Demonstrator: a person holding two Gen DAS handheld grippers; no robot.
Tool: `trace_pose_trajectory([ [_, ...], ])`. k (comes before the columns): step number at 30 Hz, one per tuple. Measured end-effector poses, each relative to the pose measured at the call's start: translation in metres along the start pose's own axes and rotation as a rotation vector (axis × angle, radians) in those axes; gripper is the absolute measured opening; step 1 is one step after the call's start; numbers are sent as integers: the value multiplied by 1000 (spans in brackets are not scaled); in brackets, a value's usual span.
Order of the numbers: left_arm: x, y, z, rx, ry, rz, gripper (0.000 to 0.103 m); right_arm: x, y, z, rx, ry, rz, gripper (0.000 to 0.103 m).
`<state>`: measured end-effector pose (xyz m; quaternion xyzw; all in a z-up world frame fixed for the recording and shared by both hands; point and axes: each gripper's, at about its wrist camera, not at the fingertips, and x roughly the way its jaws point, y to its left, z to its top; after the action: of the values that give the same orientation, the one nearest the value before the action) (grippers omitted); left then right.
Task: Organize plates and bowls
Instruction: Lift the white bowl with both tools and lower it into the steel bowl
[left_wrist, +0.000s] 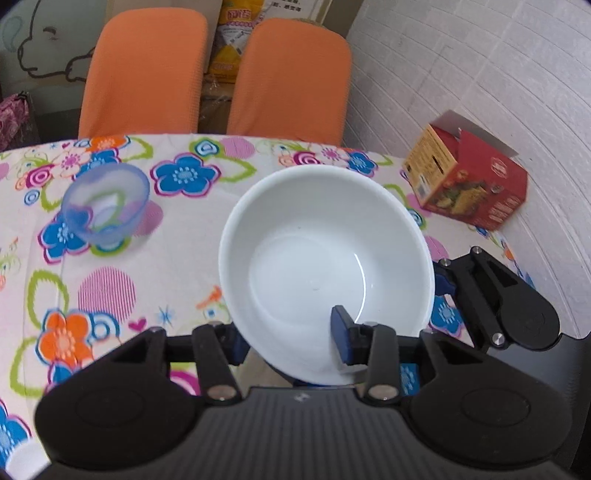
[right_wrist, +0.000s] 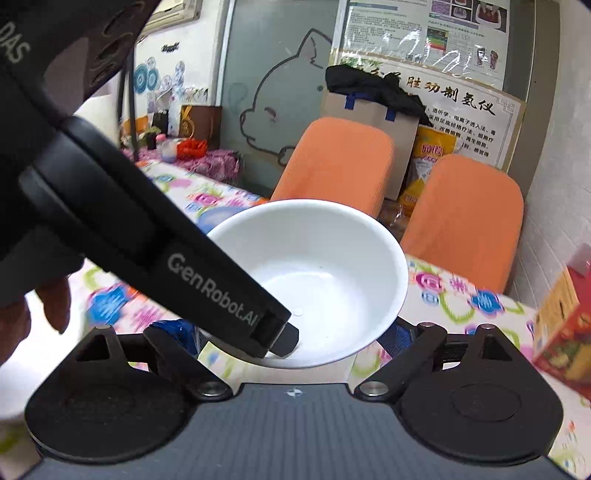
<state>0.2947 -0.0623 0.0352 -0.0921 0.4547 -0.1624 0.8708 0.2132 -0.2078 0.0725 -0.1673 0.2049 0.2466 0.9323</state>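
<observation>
The white bowl (left_wrist: 325, 269) is pinched at its near rim by the left gripper (left_wrist: 295, 343) above the floral tablecloth (left_wrist: 110, 295), the right gripper (right_wrist: 295, 339) is spread beside it, and a slip might be caused by this shallow rim hold.

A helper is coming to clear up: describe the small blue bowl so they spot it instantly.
Start at the flowered tablecloth in front of the two orange chairs. Left of the big white bowl held in the left gripper sits the small blue bowl, alone and apart. Unlike its opaque neighbour, it is translucent blue.
</observation>
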Motion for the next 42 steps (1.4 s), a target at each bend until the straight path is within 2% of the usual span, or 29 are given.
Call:
trace_pose_trajectory([
  [6, -21, -22, -72, 16, 82, -40, 40, -46, 34, -44, -7, 62, -24, 81],
  [12, -12, -20, -107, 24, 140, -13, 41, -41, 41, -66, 60, 116, 25, 80],
  [15, -9, -14, -110, 12, 140, 11, 42, -39, 43, -71, 68, 126, 27, 80],
  [16, -9, -13, -110, 19, 134, 8, 45, -39, 42, -71, 71, 122, 30, 80],
  [17, -9, -12, -110, 21, 130, 5, 56, -39, 41, -71, 78, 119, 34, 80],
  [20, -13, -12, -107, 17, 125, -11, 67, -43, 42, -75, 84, 129, 53, 80],
  [22, -17, -12, -106, 31, 120, 7, 69, -47, 46, -77, 72, 128, 46, 80],
  [28, -21, -1, -96, -5, 200, -74, 69, -56, 46, -80, 44, 145, 17, 80],
  [35, -32, 6, -86, -20, 176, -80, 71, -55, 39, -84, 89, 164, 14, 80],
  [42, -45, 11, -88, -3, 124, -47, 71, -68, 40, -85, 82, 167, 17, 80],
])
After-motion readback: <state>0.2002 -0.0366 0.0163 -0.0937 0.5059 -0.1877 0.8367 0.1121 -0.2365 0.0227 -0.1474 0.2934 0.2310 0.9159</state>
